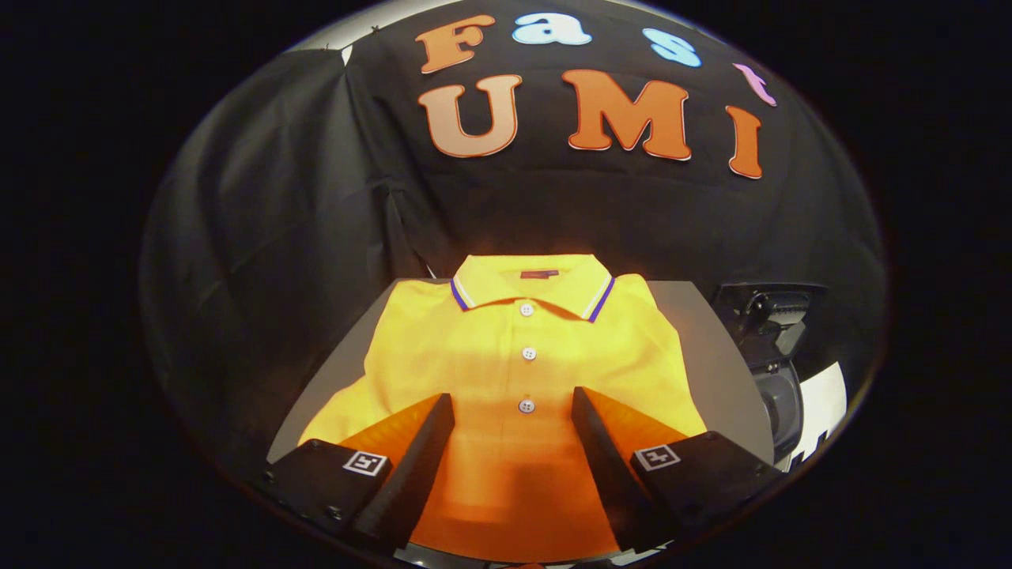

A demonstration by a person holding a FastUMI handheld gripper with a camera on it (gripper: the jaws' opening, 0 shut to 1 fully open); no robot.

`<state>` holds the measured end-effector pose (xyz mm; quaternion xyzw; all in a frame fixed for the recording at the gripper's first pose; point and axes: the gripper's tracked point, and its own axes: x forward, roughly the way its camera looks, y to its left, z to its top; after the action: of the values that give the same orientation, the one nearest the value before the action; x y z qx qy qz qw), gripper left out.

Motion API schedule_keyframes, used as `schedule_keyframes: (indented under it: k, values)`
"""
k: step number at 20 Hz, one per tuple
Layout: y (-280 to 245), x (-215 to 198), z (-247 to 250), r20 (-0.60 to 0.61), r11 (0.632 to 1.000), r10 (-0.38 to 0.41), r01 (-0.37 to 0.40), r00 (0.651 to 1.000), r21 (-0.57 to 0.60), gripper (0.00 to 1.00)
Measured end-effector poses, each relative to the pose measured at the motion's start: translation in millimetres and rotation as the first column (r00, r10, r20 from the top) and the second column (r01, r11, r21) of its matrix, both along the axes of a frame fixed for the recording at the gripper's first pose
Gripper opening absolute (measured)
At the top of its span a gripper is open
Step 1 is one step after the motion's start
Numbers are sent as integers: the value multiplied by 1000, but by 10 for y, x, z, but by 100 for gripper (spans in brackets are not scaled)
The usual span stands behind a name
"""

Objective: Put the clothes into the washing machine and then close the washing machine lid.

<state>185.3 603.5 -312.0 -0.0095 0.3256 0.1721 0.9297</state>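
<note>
An orange polo shirt (506,356) lies flat on a grey table (704,348), collar at the far end, with three white buttons down its front. My gripper (512,405) hovers over the shirt's lower half, open, the fingers spread either side of the button row with nothing pressed between them. The lowest button sits just between the fingertips. To the right of the table, lower down, stands the washing machine (779,356), dark, with a round opening partly seen; whether its lid is up I cannot tell.
The black cloth wall hangs close behind the table's far edge and along its left side. A white patch of floor or panel (822,403) shows beyond the machine at the right.
</note>
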Motion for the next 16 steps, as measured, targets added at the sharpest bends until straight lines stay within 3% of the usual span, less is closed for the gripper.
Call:
schedule_keyframes:
  k: [2,6,9,10,11,14,16]
  values:
    - [-29,-4,-15,9,1000,15,-15,1000,-1,98]
    - [-66,-6,-50,-17,999,49,-49,999,-3,70]
    - [-29,55,-42,-7,994,92,-91,996,57,49]
    - [-65,45,-78,-9,992,107,-107,994,67,47]
    - [-83,57,-59,-3,989,105,-104,994,101,32]
    - [-109,46,-41,-23,970,108,-100,994,223,10]
    - [-118,47,-6,-17,960,118,-110,993,257,10]
